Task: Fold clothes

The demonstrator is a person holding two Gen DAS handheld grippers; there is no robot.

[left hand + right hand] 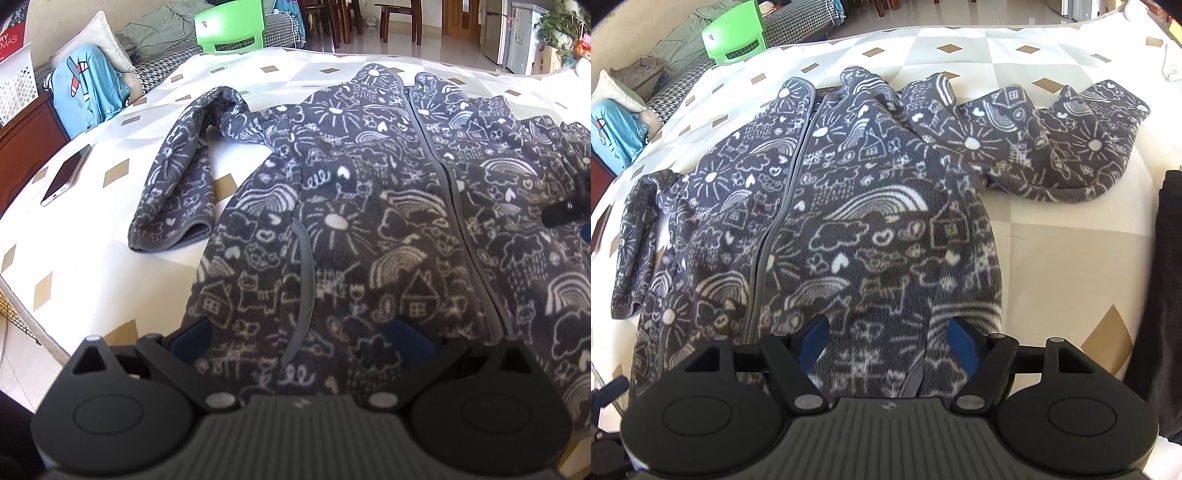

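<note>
Both hand-held grippers, left [301, 343] and right [888, 345], gape apart over fuzzy, doodle-printed grey fleece jacket [849, 229].

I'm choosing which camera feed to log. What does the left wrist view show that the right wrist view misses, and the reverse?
Only the left wrist view shows the phone lying on the tablecloth left of the jacket.

Only the right wrist view shows the jacket's outstretched right sleeve and a black garment at the edge.

Both show the patterned fleece jacket lying zipped, the green chair, and an open gripper over the hem.

Open tablecloth [155, 258] left of jacket [369, 206], apart from phone [65, 174] near edge.
</note>
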